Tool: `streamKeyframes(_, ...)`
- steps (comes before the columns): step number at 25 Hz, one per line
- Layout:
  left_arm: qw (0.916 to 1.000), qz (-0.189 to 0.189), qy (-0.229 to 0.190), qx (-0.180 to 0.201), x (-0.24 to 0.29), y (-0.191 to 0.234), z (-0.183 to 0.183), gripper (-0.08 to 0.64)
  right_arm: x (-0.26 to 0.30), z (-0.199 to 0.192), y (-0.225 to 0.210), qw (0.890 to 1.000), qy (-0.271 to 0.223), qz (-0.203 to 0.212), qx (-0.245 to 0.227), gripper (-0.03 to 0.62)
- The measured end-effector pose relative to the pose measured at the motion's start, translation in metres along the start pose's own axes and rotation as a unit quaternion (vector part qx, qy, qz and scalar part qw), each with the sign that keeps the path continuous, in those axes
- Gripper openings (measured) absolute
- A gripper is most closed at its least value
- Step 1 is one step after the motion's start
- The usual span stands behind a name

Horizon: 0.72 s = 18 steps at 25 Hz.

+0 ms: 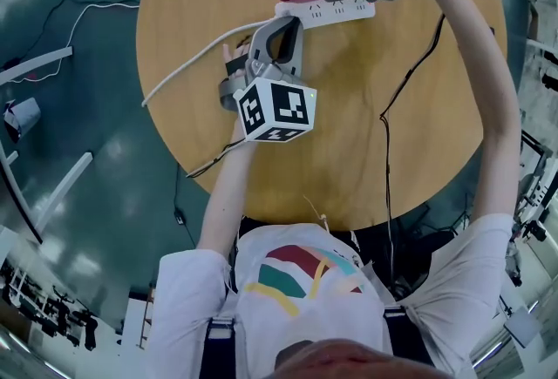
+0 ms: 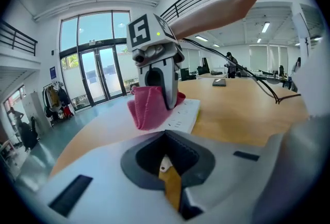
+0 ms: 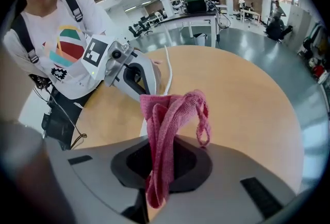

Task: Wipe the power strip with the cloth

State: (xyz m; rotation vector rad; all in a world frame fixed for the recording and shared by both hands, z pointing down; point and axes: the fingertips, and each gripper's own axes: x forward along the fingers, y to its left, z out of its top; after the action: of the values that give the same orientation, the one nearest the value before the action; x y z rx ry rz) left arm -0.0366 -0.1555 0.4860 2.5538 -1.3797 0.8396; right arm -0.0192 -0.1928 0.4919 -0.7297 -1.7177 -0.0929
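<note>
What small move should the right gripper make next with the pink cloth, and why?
Probably slide the right gripper sideways along the power strip, dragging the cloth over its top. Its jaws are shut on the cloth, which appears to rest on one part of the strip only, and the left gripper sits at the cable end, seemingly steadying it.

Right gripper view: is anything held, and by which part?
The pink cloth, pinched between the right gripper's jaws by a bunched fold, its looped end free.
</note>
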Motion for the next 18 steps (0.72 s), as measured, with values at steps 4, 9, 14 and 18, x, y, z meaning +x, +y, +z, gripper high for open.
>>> streamKeyframes(4, 1.0000, 0.002, 0.001, 0.000, 0.002, 0.001, -0.002, 0.040, -0.005, -0.033, 0.002, 0.999, -0.009, -0.022, 0.035, 0.038)
streamKeyframes(9, 1.0000, 0.001, 0.008, 0.002, 0.005, -0.017, 0.017, 0.040, -0.028, -0.077, 0.021, 0.996, 0.004, -0.069, 0.059, 0.038)
streamKeyframes(14, 0.9998, 0.002, 0.017, 0.002, 0.006, -0.016, 0.016, 0.040, -0.031, -0.100, 0.024, 0.993, 0.004, -0.091, 0.081, 0.038)
streamKeyframes(18, 0.9997, -0.001, 0.024, 0.000, 0.006, -0.020, 0.016, 0.040, -0.026, -0.119, 0.031, 0.990, 0.009, -0.098, 0.098, 0.038)
